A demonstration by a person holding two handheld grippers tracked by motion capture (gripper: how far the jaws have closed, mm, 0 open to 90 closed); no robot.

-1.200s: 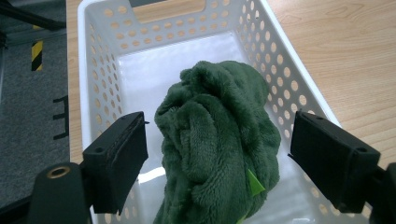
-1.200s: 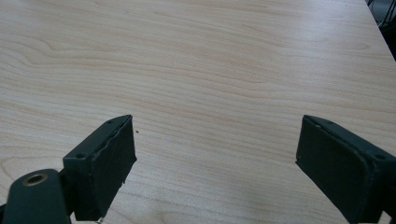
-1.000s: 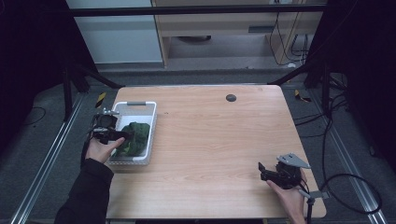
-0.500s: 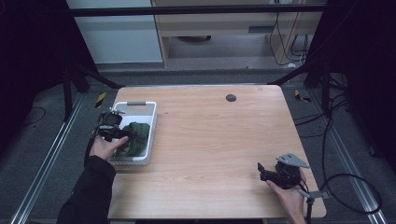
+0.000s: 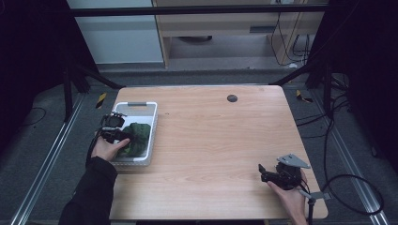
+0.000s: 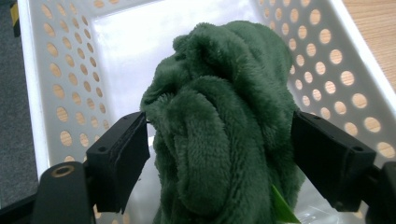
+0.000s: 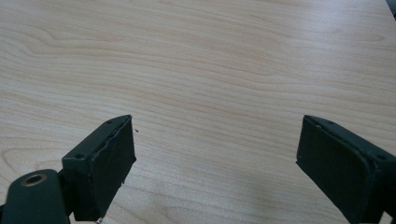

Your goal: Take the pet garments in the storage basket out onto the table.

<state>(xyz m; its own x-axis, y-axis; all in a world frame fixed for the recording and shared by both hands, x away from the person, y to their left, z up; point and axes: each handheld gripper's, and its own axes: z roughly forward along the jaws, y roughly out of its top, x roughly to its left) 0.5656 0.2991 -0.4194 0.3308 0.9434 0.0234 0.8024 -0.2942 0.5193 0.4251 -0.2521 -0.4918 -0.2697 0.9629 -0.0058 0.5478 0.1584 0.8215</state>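
A crumpled dark green plush cloth (image 5: 137, 136) lies in a white perforated basket (image 5: 136, 104) at the table's left edge. My left gripper (image 5: 124, 136) reaches into the basket from the left. In the left gripper view the cloth (image 6: 224, 93) bulges up between the jaws of my left gripper (image 6: 219, 144) and fills the gap from pad to pad. The jaws have just been closing, and the pads only touch the pile without squeezing it. My right gripper (image 5: 261, 169) rests low at the table's front right, and in its own view my right gripper (image 7: 215, 149) is open over bare wood.
The basket wall (image 6: 327, 56) rises close on both sides of the cloth. A small black disc (image 5: 232, 98) sits at the wooden table's (image 5: 211, 140) far edge. Dark floor, metal rails and cables surround the table.
My left gripper has sunk a little onto the cloth in the basket. The right hand has stayed where it was.
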